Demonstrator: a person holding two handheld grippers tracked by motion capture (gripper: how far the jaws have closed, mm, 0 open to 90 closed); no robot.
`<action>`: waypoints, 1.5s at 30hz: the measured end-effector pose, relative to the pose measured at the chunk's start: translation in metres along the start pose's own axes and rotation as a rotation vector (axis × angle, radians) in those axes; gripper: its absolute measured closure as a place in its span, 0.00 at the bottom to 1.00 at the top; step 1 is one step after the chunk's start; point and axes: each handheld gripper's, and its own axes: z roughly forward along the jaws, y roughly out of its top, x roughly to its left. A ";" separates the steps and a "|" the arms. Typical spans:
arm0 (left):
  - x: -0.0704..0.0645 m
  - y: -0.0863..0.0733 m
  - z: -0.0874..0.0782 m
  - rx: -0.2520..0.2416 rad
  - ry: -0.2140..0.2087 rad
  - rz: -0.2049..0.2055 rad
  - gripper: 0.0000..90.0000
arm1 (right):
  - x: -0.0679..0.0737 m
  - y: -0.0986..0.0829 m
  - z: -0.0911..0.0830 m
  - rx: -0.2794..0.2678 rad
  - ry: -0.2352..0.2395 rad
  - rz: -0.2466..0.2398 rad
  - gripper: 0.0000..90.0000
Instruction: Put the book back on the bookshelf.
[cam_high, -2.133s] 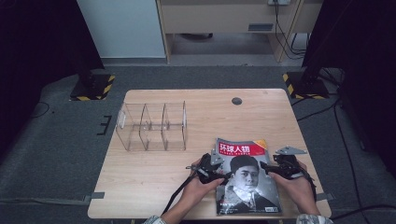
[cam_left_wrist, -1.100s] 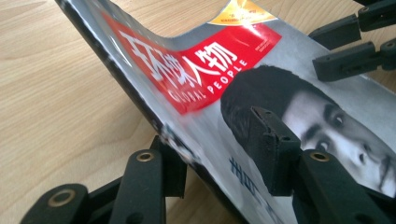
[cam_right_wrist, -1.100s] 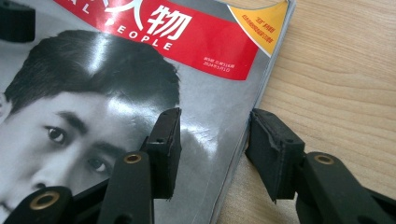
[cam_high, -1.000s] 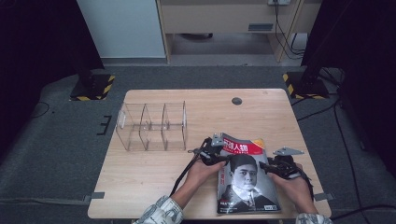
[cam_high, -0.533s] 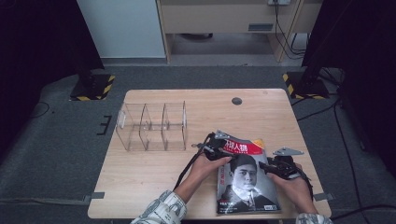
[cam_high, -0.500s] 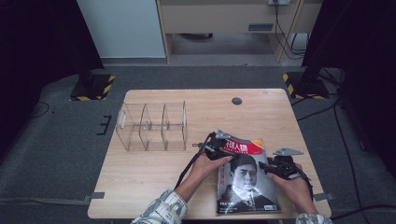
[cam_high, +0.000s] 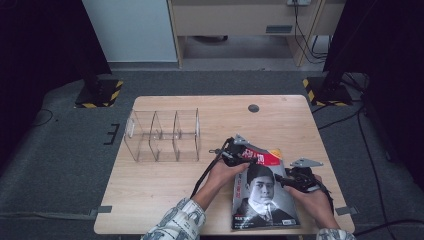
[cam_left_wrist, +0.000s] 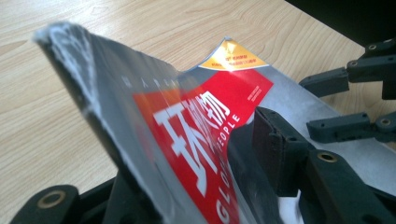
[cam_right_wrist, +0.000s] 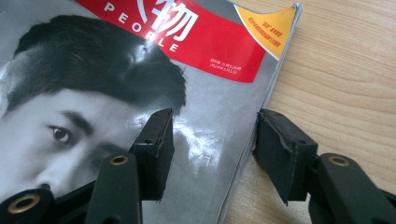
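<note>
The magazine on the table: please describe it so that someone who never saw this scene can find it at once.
On the wooden table, look at the near right part, in front of the person's two hands. The magazine lies there, its far left corner lifted by the left gripper and the right gripper at its right edge. Unlike the clear divided organizer to the left, it is printed: a black-and-white portrait under a red title band.

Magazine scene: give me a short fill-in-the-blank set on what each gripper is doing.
1. The left gripper is shut on the magazine's ____ corner, lifting it off the table.
2. The right gripper's jaws stand ____, straddling the magazine's edge.
3. The banner across the cover is ____.
4. The clear divider rack stands to the ____ of the magazine in the high view.

Missing words: top left; open; red; left
</note>
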 end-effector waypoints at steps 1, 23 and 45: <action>-0.001 0.001 0.001 0.005 0.000 0.001 0.60 | 0.000 0.000 0.000 0.000 0.002 -0.002 0.52; -0.009 0.009 0.004 0.072 0.001 0.047 0.85 | 0.002 0.000 0.001 -0.005 0.007 -0.008 0.51; -0.011 0.014 -0.002 0.047 -0.016 0.038 0.92 | 0.003 0.001 0.005 -0.012 0.012 -0.029 0.37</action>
